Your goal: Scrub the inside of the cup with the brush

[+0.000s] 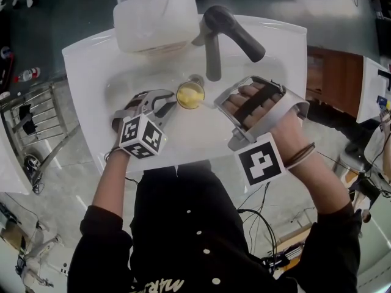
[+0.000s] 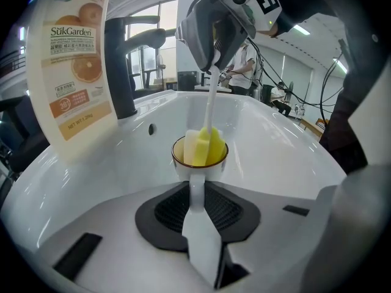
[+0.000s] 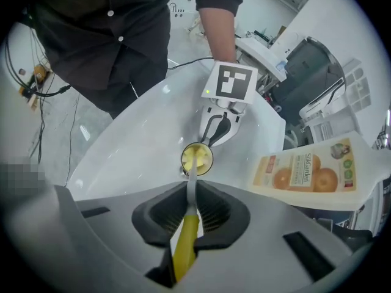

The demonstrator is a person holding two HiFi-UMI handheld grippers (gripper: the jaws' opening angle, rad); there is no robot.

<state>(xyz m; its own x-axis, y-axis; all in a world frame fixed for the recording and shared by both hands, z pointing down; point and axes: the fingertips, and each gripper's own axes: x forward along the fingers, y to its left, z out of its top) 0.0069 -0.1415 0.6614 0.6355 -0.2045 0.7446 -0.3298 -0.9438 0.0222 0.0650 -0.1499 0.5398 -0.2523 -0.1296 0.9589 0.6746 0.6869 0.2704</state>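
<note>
**Both grippers at the cup in the sink**

My left gripper [image 1: 170, 101] is closed on the white handle of the cup [image 1: 190, 94]. In the left gripper view the handle stands upright between the two dark pads, which press on it from both sides. The cup stands upright on the floor of the white sink [image 1: 91, 72], just in front of the base of the grey tap [image 1: 226, 35].

My right gripper [image 3: 190, 203] is clamped on the yellow grip of the brush [image 3: 185, 240]. The thin white stem runs from the jaws down into the mouth of the cup. The yellow and white sponge head [image 2: 206, 145] sits inside the cup and fills most of the opening, reaching slightly above the brown rim.

The two grippers face each other across the cup, the left from the person's left and the right from above on the person's right. The tap spout reaches out over the right gripper. The sink floor is bare on both sides of the cup and towards the near edge. A small overflow hole [image 2: 151, 128] sits in the back wall near the tap base. A pale jug with an orange-fruit label [image 1: 153, 17] stands on the back rim, left of the tap and well apart from the cup.
</note>
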